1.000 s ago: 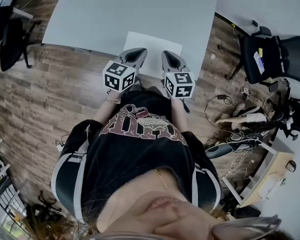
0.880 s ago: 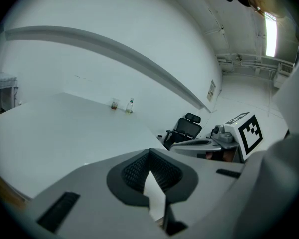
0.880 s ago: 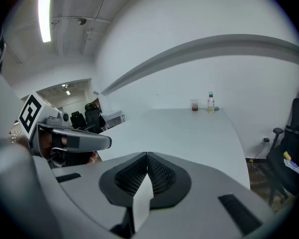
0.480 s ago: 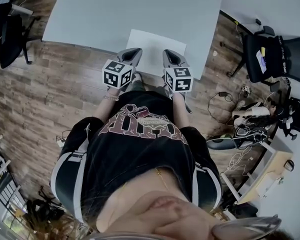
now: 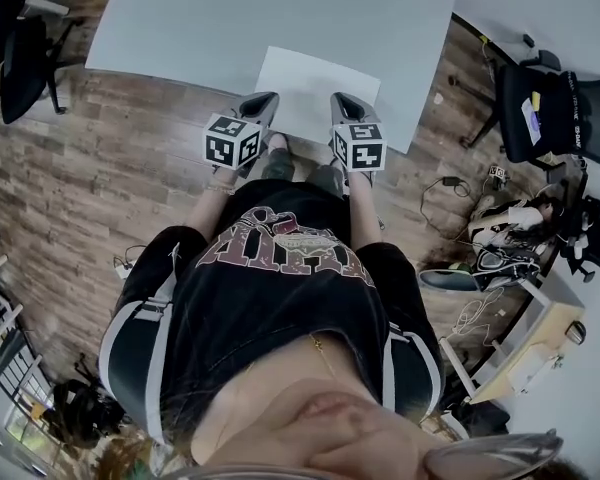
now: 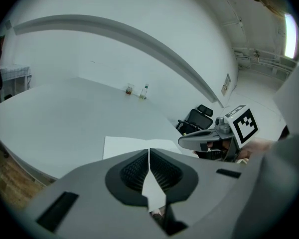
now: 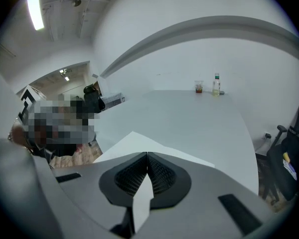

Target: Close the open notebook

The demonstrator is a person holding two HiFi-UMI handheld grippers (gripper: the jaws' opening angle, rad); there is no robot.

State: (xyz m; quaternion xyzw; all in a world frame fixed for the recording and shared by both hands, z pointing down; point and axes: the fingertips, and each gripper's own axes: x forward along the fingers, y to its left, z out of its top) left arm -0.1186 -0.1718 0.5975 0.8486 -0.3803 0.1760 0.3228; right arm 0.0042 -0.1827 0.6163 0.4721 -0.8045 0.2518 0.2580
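The open notebook [image 5: 315, 93] lies flat with white pages at the near edge of the pale table [image 5: 230, 18]. My left gripper [image 5: 263, 100] hangs shut, its tip over the notebook's near left corner. My right gripper [image 5: 342, 101] hangs shut at the near right edge. In the left gripper view the shut gripper [image 6: 149, 153] points at the notebook [image 6: 124, 146], with the right gripper [image 6: 183, 142] beside it. In the right gripper view the pads of the gripper [image 7: 147, 156] meet, and the notebook [image 7: 134, 141] lies beyond. Neither gripper holds anything.
A small bottle [image 7: 217, 85] and a cup [image 7: 199, 87] stand at the table's far end. A black office chair [image 5: 555, 118] is to the right and another [image 5: 20, 68] to the left. Cables and shoes [image 5: 500, 238] lie on the wooden floor.
Both grippers have sunk and drawn back toward the person, from over the notebook to its near edge. Both stayed shut.
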